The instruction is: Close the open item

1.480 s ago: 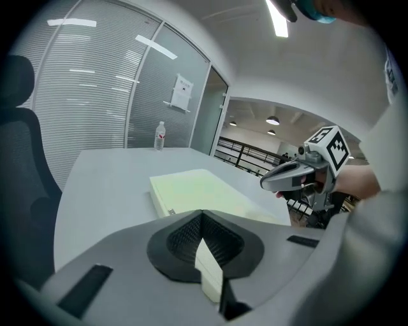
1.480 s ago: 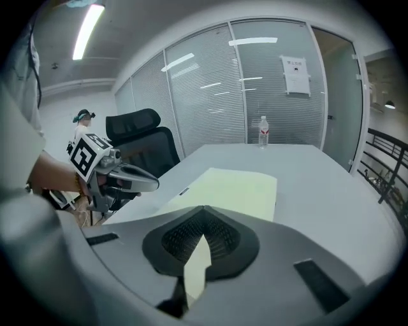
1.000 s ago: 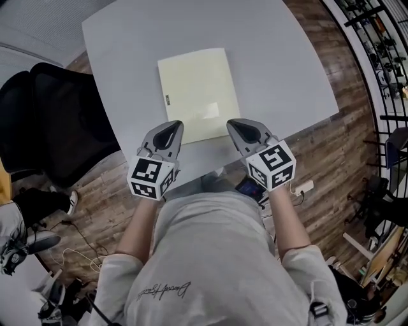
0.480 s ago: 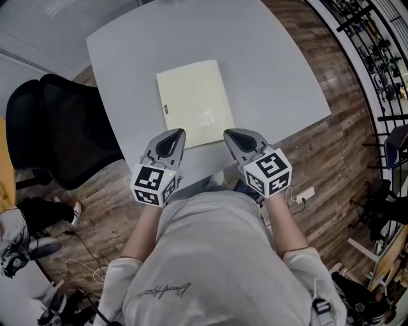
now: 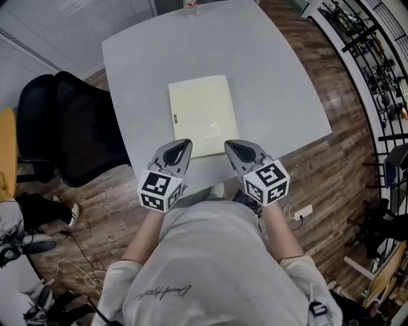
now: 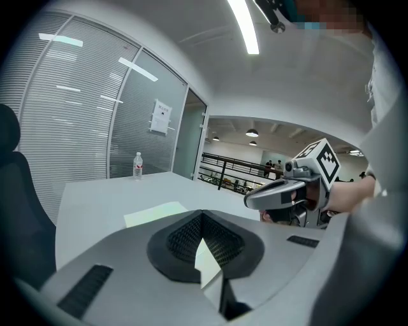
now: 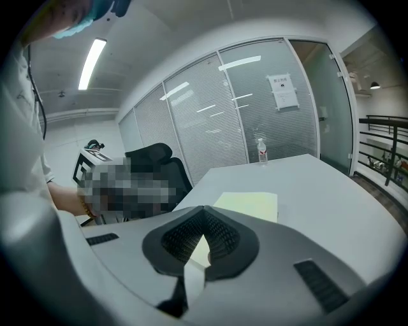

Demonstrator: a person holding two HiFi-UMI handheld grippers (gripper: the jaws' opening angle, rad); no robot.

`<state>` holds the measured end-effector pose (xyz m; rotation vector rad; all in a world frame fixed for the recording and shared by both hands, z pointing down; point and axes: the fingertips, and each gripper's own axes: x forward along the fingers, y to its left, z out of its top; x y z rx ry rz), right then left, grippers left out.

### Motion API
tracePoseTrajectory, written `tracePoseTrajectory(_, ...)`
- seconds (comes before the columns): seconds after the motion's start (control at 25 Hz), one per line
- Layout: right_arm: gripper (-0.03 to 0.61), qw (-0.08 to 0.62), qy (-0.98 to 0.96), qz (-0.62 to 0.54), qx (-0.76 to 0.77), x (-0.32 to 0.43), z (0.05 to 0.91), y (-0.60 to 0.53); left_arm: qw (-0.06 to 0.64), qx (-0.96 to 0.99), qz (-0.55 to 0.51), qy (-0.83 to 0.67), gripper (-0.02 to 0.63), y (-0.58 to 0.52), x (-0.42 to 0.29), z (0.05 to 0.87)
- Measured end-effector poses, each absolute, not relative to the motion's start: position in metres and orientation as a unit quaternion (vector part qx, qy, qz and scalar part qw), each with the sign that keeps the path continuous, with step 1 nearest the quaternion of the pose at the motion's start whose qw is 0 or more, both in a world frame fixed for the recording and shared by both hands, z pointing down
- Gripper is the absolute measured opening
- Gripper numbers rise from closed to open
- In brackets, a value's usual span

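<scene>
A pale yellow folder lies flat and shut on the grey table. Both grippers hover side by side over the table's near edge. My left gripper is at the folder's near left corner and my right gripper at its near right corner. Each has its jaws together with nothing between them. The left gripper view shows the folder beyond the left gripper, with the right gripper alongside. Ahead of the right gripper, the right gripper view shows the folder.
A clear water bottle stands at the table's far edge, well beyond the folder. A black office chair sits to the left of the table. Wooden floor and a railing lie to the right.
The head view has shifted, so the table sits a little lower and further right in the frame. Both grippers stay shut at the folder's near edge, slightly closer together.
</scene>
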<state>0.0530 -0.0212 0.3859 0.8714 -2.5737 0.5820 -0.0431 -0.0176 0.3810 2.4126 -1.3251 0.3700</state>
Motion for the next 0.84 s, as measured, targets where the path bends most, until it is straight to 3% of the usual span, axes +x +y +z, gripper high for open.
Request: tracePoseTrajectory(0.84,0.014,0.183,-0.914,0.202,0.301,0.041,0.382,-0.009,0.176,0.862,0.128,-0.458,0.009,-0.008,-0.046,0.373)
